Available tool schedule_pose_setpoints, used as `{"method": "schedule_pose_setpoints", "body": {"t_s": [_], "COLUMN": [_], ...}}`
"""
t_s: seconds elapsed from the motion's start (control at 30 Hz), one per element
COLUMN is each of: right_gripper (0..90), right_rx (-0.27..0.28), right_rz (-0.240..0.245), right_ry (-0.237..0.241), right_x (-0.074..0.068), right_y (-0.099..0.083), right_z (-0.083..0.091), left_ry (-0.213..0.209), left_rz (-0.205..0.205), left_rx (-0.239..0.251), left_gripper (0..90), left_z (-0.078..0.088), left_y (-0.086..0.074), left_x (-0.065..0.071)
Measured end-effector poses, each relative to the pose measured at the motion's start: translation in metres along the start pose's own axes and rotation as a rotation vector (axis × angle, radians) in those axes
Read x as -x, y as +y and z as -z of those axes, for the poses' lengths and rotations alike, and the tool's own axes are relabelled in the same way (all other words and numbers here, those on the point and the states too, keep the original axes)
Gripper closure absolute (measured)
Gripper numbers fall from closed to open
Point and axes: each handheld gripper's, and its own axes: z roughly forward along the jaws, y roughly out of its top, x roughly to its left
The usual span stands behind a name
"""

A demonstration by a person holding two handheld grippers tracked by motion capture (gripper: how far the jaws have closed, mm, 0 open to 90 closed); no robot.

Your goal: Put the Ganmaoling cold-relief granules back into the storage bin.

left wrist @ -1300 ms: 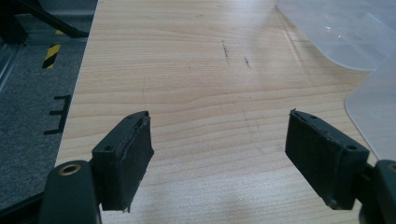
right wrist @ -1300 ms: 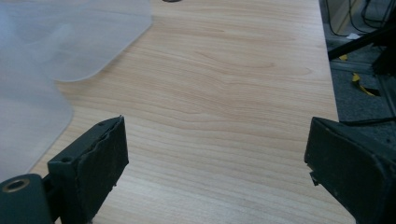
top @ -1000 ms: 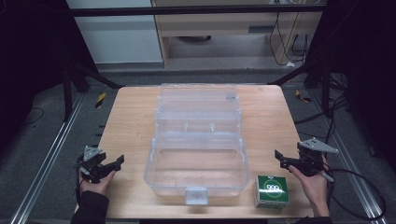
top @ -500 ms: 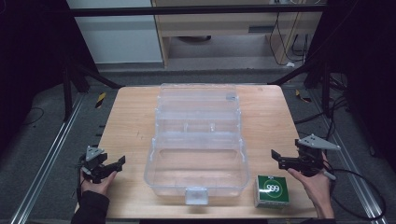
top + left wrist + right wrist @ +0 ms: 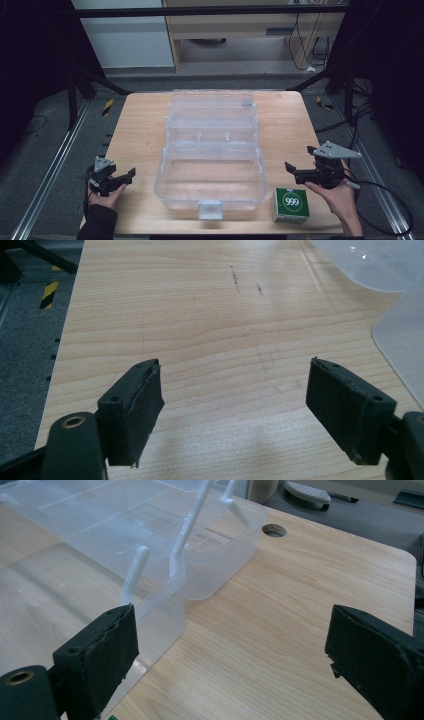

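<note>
High view: two released claws, left claw and right claw, one clear box, one green carton.

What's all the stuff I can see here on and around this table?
Wooden table: one, light wood, centre.
Storage box: one, clear plastic, open, mid-table.
Small box: one, green, marked 999, near right corner.
Cabinet: one, white, behind the table.
Cables: several, dark, far right floor.
Left gripper: one, black, open, near left edge.
Right gripper: one, black, open, right of the storage box.
Hands: two, holding the grippers.
</note>
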Motion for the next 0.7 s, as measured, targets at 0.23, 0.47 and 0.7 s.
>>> {"method": "schedule_pose_setpoints", "body": {"t_s": [0.23,0.47,0.7], "right_gripper": [7.4,6.8,5.3], "right_rx": [-0.022,-0.094,-0.199], "right_rz": [0.061,0.158,0.262], "right_ry": [0.036,0.105,0.164], "right_x": [-0.002,-0.009,-0.019], "right_y": [0.010,0.019,0.021], "right_z": [0.004,0.008,0.009], "left_ry": [0.000,-0.001,-0.001], "left_rz": [-0.002,-0.010,-0.014], "left_rx": [-0.010,-0.018,-0.021], "left_gripper": [21.8,21.8,21.7], "left_z": [-0.002,-0.003,-0.004], "left_y": [-0.001,-0.001,-0.001], "left_x": [0.000,0.001,0.002]}}
